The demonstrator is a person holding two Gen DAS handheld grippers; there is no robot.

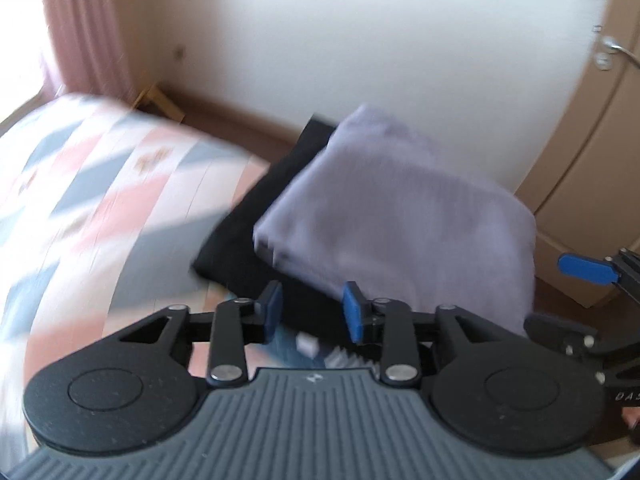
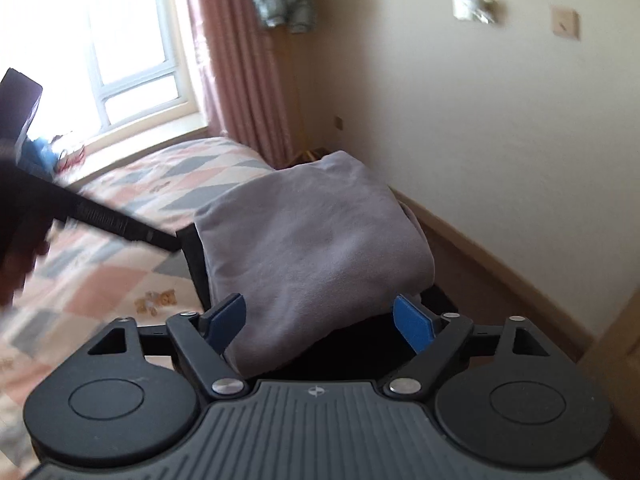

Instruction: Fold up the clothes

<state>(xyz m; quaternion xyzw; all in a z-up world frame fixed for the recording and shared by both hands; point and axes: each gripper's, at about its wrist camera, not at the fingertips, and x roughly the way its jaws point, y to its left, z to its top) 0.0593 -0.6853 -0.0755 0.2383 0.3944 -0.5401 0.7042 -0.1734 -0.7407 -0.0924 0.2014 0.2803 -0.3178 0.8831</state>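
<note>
Lilac folded garment (image 2: 312, 240) on black cloth (image 1: 240, 240), just beyond both empty, parted claws (image 1: 312, 312) (image 2: 320, 320).

lilac-grey garment (image 1: 396, 216), folded into thick rounded block, smooth upper face, layered edges at lower left in left wrist view. fills centre-right of that frame; centre of right wrist frame (image 2: 312, 240). lies on top of black garment (image 1: 248, 232), also flat, apparently folded though blur hides detail. black one shows as dark strip along left and lower sides of lilac block in left wrist view; in right wrist view (image 2: 196, 256) thin dark band at left, more below.
</note>
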